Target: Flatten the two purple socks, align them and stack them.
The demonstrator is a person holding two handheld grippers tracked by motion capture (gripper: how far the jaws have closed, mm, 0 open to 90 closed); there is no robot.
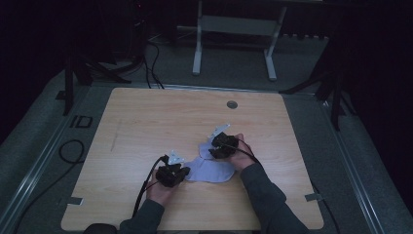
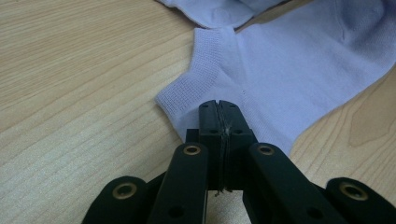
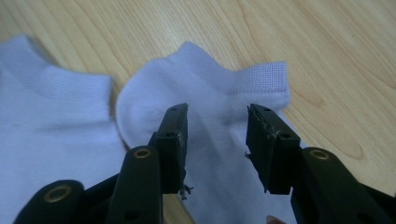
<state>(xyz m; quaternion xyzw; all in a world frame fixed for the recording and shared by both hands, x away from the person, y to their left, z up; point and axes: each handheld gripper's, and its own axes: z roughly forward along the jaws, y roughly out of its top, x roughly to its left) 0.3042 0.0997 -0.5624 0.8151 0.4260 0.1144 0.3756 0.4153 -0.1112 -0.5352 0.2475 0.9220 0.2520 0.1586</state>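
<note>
Two pale lavender ankle socks lie flat on the wooden table. The nearer sock has my left gripper at its cuff end, jaws shut, tips over the fabric just behind the ribbed cuff. No pucker shows there. The farther sock lies under my right gripper, which is open, one jaw on each side of the sock's heel and cuff. In the right gripper view the nearer sock's cuff lies to the left.
A round cable hole sits near the table's far edge. Tape marks lie by the front corners. A black cable loop lies on the floor at left. A white stand and dark tripod legs stand behind.
</note>
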